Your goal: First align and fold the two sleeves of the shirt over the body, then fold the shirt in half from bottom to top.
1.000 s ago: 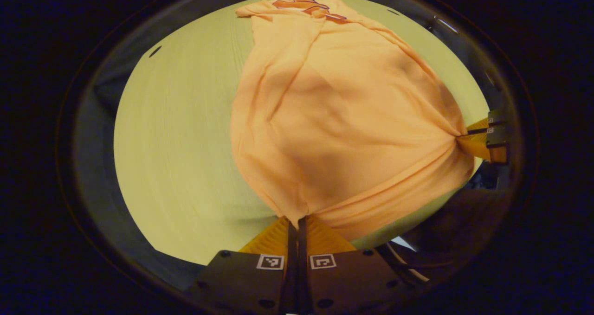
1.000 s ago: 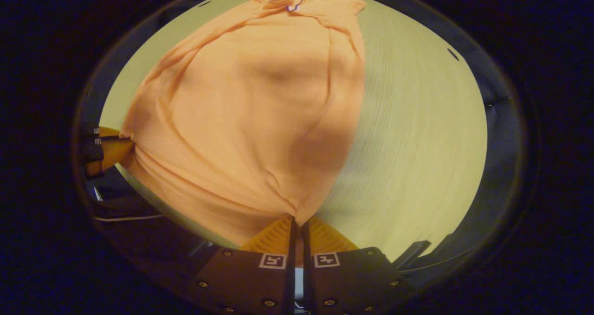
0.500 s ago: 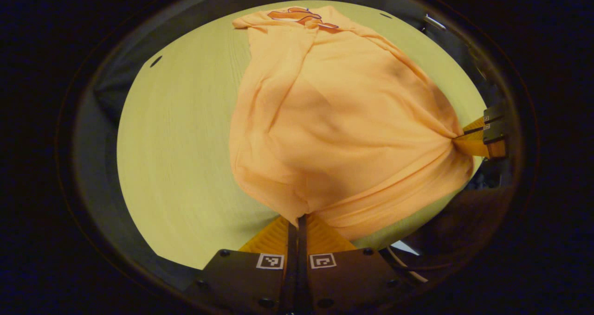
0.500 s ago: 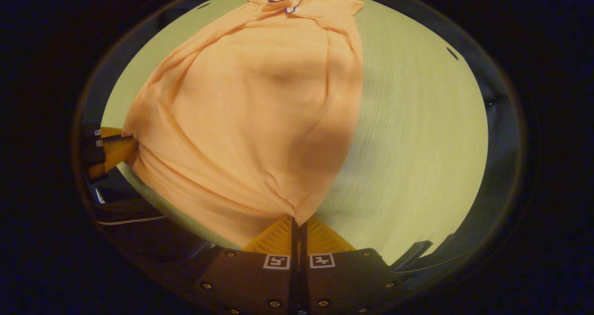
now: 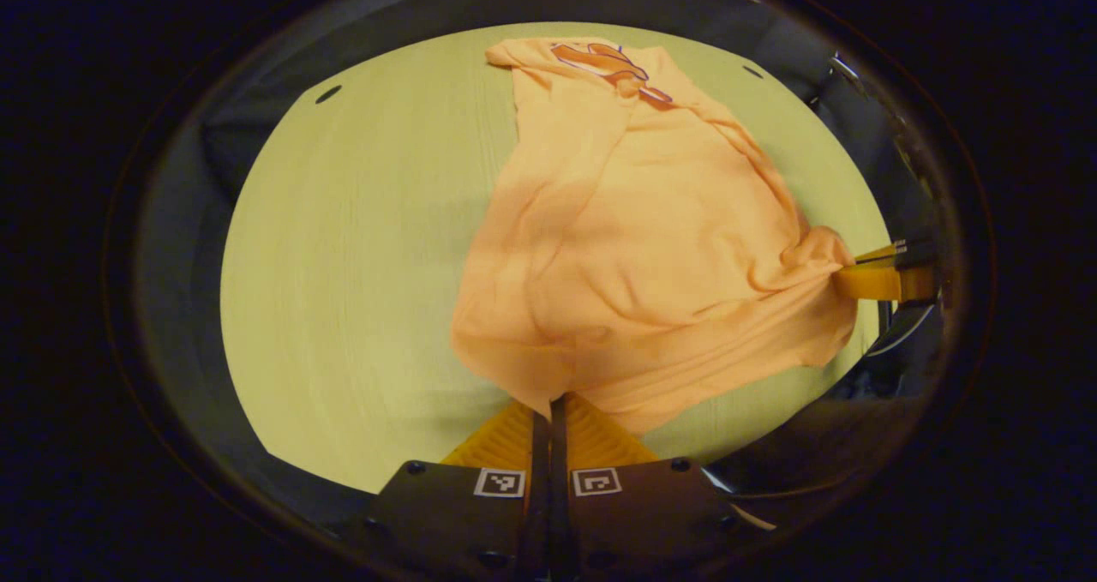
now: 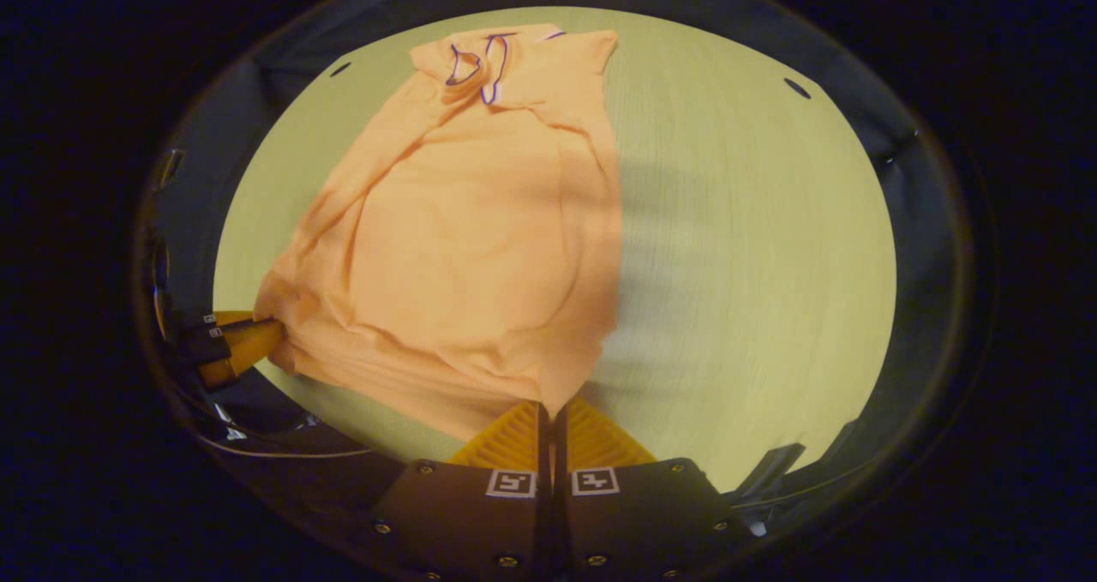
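Note:
An orange shirt lies lengthwise on the pale table, collar at the far end, sleeves folded in over the body. My left gripper is shut on the hem's left corner and holds it raised. In the right gripper view the same shirt stretches away from me, and my right gripper is shut on the hem's right corner. The right gripper also shows at the right edge of the left gripper view, pinching cloth. The left gripper appears at the left of the right gripper view.
The table is round-edged in these views, with dark booth wall beyond its rim. Small dark marks sit near the far table edge. A thin white cable runs below the near edge.
Both grippers have risen and drawn back with the hem; the shirt looks smaller and farther off, and its lower part now sags in looser folds between the two grips.

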Action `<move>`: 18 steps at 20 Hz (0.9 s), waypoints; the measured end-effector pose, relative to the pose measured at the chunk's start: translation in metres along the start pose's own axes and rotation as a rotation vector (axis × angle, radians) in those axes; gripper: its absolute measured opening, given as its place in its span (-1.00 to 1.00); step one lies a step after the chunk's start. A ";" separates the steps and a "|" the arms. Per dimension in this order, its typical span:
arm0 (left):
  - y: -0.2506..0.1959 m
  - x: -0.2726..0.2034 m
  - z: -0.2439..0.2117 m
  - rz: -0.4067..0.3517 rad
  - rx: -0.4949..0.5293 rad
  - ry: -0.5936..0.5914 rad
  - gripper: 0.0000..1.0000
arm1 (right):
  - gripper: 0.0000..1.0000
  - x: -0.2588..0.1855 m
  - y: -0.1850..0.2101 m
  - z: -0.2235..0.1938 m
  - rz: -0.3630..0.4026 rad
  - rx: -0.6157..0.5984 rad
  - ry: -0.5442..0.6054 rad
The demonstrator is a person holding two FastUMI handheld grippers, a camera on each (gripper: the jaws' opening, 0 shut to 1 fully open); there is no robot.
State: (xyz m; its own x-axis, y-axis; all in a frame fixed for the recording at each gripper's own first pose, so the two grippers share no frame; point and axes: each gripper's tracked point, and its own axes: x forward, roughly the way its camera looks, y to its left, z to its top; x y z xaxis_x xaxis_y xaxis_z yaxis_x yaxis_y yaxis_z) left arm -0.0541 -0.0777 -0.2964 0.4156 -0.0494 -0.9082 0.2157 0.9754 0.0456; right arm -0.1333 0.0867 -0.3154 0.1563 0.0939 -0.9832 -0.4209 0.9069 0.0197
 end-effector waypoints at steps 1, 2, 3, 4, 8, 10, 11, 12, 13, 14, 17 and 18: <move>0.005 -0.006 0.010 0.005 -0.001 -0.020 -0.87 | -0.99 -0.004 0.000 0.010 0.001 0.000 -0.020; 0.008 -0.010 0.025 0.011 0.004 -0.040 -0.87 | -0.99 -0.009 -0.001 0.022 0.002 0.000 -0.041; 0.011 -0.014 0.040 0.018 0.013 -0.059 -0.87 | -0.99 -0.013 -0.001 0.032 0.002 0.000 -0.061; 0.015 -0.018 0.055 0.027 0.026 -0.078 -0.87 | -0.99 -0.019 -0.002 0.045 0.001 -0.002 -0.081; 0.022 -0.027 0.111 0.051 0.073 -0.145 -0.87 | -0.99 -0.034 -0.009 0.097 -0.012 -0.007 -0.154; 0.024 -0.029 0.139 0.059 0.087 -0.171 -0.87 | -0.99 -0.043 -0.014 0.119 -0.015 0.000 -0.181; 0.023 -0.029 0.152 0.061 0.092 -0.182 -0.87 | -0.99 -0.043 -0.016 0.130 -0.015 0.005 -0.191; 0.024 -0.029 0.163 0.063 0.095 -0.192 -0.87 | -0.99 -0.044 -0.019 0.141 -0.015 0.012 -0.200; 0.024 -0.029 0.176 0.064 0.098 -0.203 -0.87 | -0.99 -0.046 -0.021 0.151 -0.015 0.020 -0.210; 0.026 -0.027 0.189 0.063 0.099 -0.214 -0.88 | -0.99 -0.047 -0.025 0.162 -0.017 0.029 -0.218; 0.028 -0.022 0.222 0.064 0.099 -0.239 -0.87 | -0.99 -0.046 -0.034 0.191 -0.017 0.052 -0.244; 0.028 -0.021 0.233 0.063 0.098 -0.247 -0.87 | -0.99 -0.047 -0.038 0.203 -0.016 0.063 -0.253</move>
State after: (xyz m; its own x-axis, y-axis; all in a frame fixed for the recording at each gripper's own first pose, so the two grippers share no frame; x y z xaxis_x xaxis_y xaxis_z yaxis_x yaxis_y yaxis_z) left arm 0.1494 -0.0992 -0.1790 0.6311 -0.0516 -0.7740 0.2621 0.9533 0.1502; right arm 0.0565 0.1315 -0.2334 0.3845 0.1719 -0.9070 -0.3610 0.9323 0.0236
